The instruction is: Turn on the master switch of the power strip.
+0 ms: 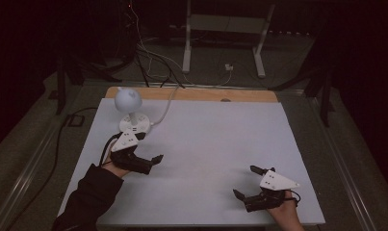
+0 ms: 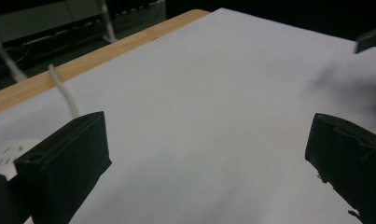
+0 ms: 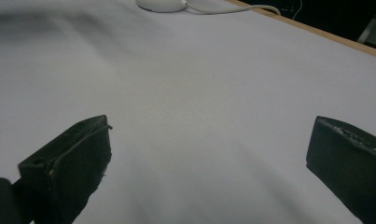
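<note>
- A white tabletop (image 1: 206, 144) lies mostly bare, with open room across its middle and right.
- A white round-headed lamp (image 1: 129, 101) on a socket base (image 1: 134, 123) stands near the far left corner; it looks light, top-heavy and best gripped at its neck.
- Left tongs (image 1: 150, 153), just beside that base, are spread and empty.
- Right tongs (image 1: 245, 182), near the front edge, are spread and empty.

Black two-jaw left gripper (image 1: 150, 153) and right gripper (image 1: 248, 182), grey triangular top plates; dark sleeve (image 1: 88, 195) behind left gripper.
</note>
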A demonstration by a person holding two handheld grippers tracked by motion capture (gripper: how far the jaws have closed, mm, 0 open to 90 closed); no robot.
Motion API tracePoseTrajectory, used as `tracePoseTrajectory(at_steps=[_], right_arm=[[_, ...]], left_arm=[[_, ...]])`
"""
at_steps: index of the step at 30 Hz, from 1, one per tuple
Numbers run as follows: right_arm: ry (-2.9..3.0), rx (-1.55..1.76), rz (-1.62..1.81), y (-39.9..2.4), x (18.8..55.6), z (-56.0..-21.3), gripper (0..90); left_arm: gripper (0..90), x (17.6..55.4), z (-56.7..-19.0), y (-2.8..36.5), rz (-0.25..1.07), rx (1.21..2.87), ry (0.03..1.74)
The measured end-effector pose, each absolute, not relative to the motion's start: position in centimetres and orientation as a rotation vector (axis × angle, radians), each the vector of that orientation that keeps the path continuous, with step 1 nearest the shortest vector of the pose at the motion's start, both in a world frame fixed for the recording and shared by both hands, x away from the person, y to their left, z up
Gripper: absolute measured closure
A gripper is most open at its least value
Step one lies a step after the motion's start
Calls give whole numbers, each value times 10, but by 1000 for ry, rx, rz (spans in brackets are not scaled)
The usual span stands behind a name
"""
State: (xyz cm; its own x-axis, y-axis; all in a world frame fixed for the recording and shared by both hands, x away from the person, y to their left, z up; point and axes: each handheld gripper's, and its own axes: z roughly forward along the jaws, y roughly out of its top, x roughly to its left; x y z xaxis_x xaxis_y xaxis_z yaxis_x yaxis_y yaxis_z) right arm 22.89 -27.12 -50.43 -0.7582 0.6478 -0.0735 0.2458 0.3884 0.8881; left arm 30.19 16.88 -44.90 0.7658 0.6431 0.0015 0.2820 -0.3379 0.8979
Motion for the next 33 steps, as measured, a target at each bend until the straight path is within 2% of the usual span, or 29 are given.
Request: tracePoseTrajectory(at_steps=[20, 32, 33], right_arm=[[2244, 767, 1335, -272, 229, -504, 0], [2245, 766, 1339, -272, 229, -504, 0], [2245, 768, 1341, -272, 229, -504, 0]], left_arm=[[4, 335, -470, 176, 546, 1897, 882], [3, 358, -482, 175, 558, 1882, 990], [3, 360, -482, 176, 524, 1873, 994]])
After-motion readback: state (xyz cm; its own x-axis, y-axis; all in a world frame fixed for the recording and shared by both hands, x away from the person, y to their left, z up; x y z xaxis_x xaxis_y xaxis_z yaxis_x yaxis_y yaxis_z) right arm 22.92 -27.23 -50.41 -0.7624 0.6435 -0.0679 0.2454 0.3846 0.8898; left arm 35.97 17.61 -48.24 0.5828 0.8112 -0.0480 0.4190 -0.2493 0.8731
